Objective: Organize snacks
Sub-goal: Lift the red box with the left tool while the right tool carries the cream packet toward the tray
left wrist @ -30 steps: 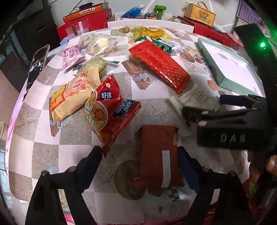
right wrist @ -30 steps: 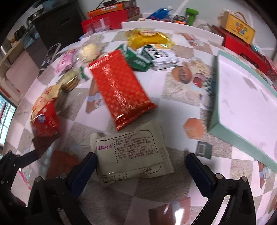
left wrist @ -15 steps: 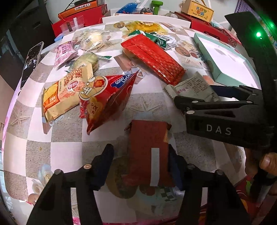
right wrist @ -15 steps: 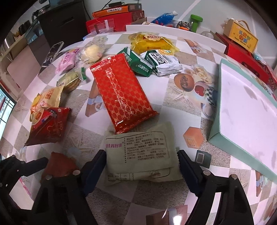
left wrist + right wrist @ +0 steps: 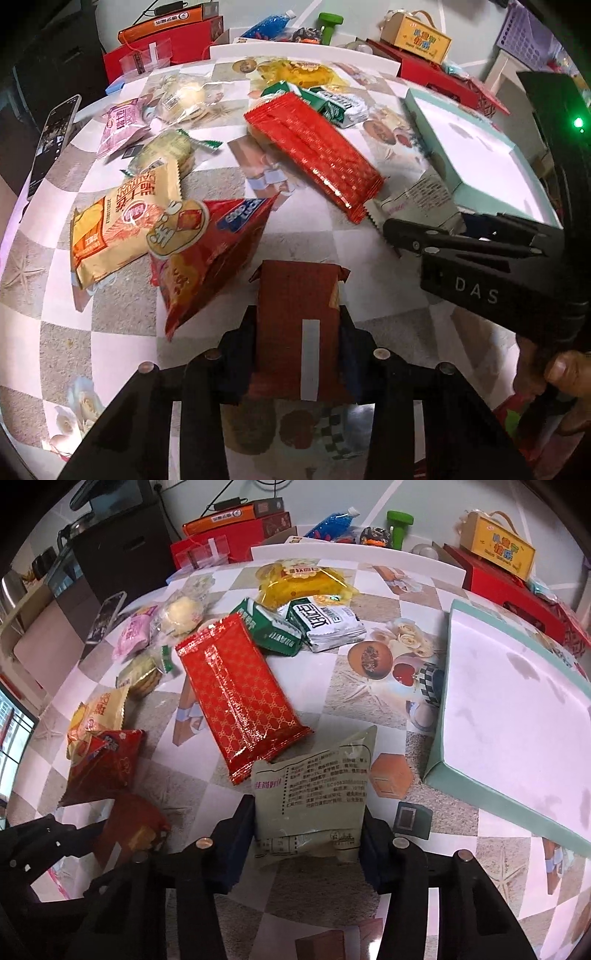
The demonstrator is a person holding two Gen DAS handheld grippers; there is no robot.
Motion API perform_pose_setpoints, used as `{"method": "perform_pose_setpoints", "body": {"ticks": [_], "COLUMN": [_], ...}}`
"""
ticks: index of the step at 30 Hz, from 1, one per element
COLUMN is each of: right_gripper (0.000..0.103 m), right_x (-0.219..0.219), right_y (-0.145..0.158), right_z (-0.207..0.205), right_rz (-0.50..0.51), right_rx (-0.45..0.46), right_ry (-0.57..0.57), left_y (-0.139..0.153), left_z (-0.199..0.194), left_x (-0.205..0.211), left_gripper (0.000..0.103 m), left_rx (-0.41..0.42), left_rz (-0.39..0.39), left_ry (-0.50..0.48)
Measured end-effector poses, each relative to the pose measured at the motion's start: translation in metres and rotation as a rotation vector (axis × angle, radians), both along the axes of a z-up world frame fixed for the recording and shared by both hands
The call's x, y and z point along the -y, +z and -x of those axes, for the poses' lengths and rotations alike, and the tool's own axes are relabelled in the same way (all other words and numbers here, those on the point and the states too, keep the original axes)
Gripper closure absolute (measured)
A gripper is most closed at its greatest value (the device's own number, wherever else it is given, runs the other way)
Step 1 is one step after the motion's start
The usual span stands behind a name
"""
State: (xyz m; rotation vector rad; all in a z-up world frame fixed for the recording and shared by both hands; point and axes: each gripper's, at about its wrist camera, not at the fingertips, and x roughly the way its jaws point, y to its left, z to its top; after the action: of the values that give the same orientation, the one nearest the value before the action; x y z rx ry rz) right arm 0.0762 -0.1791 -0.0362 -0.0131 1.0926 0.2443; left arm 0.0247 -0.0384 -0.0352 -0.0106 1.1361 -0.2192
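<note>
Now | checkered table (image 5: 122,332) cluttered | left hand-held gripper (image 5: 297,339) pinching red packet (image 5: 299,295)

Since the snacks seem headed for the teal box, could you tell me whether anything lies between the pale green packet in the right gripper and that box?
Nothing visible does. The pale green packet sits between the closing right gripper's pads, and only bare tablecloth separates it from the teal box.

Bright even indoor light, soft shadows, glare on the red foil packet (image 5: 240,698), strong fisheye bending with black corners, pink tinge at tablecloth (image 5: 122,347) edges, centres sharp
</note>
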Motion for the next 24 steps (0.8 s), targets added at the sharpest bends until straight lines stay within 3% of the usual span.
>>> {"method": "perform_pose_setpoints", "body": {"ticks": [6,9,14,18,24], "right_gripper": [0.056,0.068,0.07,0.081,0.082], "right_x": [0.012,0.016,0.022,0.021,0.029], "right_y": [0.015,0.023,0.019,0.021,0.035], "right_z": [0.004,0.004,0.002,0.004,0.009], "right_rz": [-0.069,-0.093,-0.115,-0.142,-0.173], "right_rx": [0.032,0.054,0.035,0.045,0.081], "right_ry": [-0.022,-0.028,-0.038,-0.021,-0.041], "left_y": [0.015,0.027,0.042,0.043,0.043], "left_z": [-0.003,-0.006,-0.014,-0.017,-0.021], "left_x": [0.004,0.008,0.015,0.016,0.015], "left_gripper": [0.062,0.062,0.062,0.062,0.062], "left_rx": [0.032,0.056,0.088,0.084,0.071], "left_rz": [0.035,0.047,0.053,0.06,0.066], "left_ry": [-0.004,-0.014,-0.018,-0.007,0.015]}}
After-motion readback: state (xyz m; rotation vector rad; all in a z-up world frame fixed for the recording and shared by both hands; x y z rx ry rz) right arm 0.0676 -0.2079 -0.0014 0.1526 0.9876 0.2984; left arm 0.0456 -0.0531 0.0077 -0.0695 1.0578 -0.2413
